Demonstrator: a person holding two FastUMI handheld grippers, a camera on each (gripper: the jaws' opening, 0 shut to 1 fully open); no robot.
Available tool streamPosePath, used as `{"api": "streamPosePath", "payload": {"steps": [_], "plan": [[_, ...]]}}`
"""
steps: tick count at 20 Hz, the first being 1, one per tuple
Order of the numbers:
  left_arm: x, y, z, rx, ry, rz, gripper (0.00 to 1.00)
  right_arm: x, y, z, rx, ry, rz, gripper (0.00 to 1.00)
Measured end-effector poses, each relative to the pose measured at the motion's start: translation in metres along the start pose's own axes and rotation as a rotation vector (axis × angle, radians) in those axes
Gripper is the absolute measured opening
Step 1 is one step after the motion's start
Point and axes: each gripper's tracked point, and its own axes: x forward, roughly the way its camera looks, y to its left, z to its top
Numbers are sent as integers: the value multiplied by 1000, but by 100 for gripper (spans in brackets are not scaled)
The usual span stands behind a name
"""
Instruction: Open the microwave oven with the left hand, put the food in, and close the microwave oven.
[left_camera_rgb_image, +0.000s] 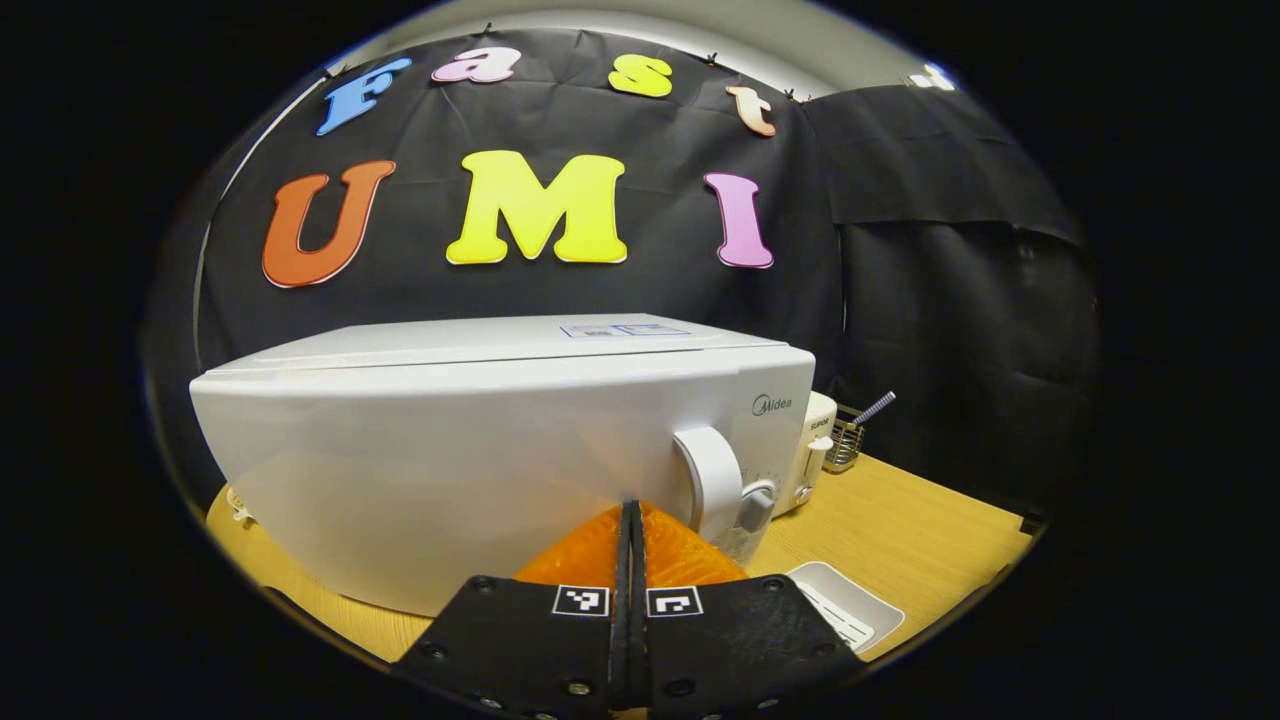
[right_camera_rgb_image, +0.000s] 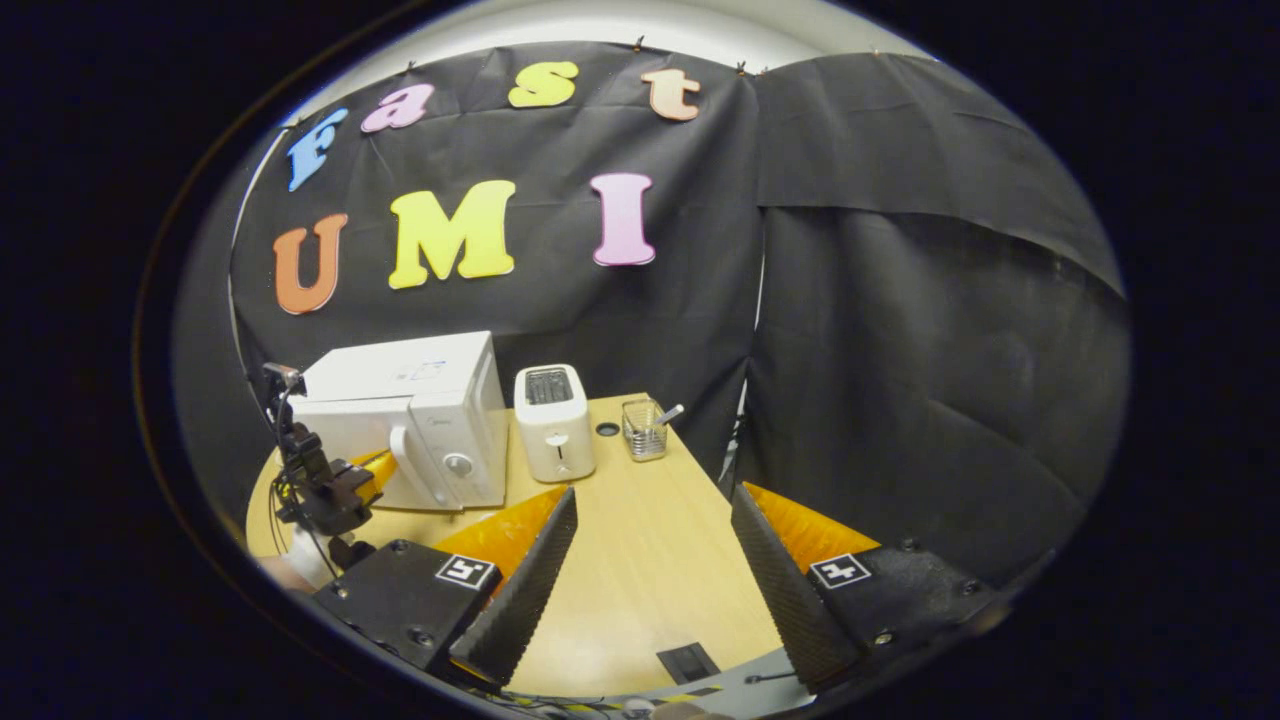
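Observation:
The white microwave stands on the wooden table with its door closed. Its curved handle and a dial are on the right side of the front. My left gripper is shut with nothing in it, its tips close to the door just left of the handle. A white tray lies on the table to the lower right. In the right gripper view the microwave sits far left with the left gripper in front of it. My right gripper is open and holds nothing.
A white toaster stands right of the microwave, and a wire basket holding a utensil sits beyond it. A dark slot is set into the table near its front edge. Black cloth walls enclose the back and right.

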Motion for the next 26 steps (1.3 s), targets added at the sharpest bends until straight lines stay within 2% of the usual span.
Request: {"api": "streamPosePath", "payload": {"steps": [1,2,3,6,9,13,14,15,19,21,23,25,26], "plan": [[3,0,2,7,-16,5,0,0,1,0,-3,2,7,99],[7,9,3,-29,12,44,0,1,2,-1,-10,0,10,99],[7,0,2,-92,8,37,0,2,3,-1,-18,5,14,99],[6,1,5,-34,10,52,0,1,4,0,-25,1,29,99],[-3,8,17,-36,-6,85,0,3,6,3,-15,-4,49,99],[-48,18,47,-16,-37,153,0,6,24,13,-47,-43,109,99],[-64,19,54,-10,-40,165,10,7,30,17,-52,-57,133,99],[-79,23,60,-1,-40,187,0,7,38,21,-54,-70,160,99],[-149,36,95,42,-62,273,0,7,65,33,-60,-110,260,99],[-183,38,109,31,-70,302,1,4,77,41,-60,-134,304,99],[-216,26,126,15,-85,294,49,1,89,48,-53,-158,350,99],[-248,33,144,48,-115,359,97,-2,100,55,-53,-179,379,99],[-259,36,149,68,-118,382,97,-3,102,58,-51,-192,388,99]]}}
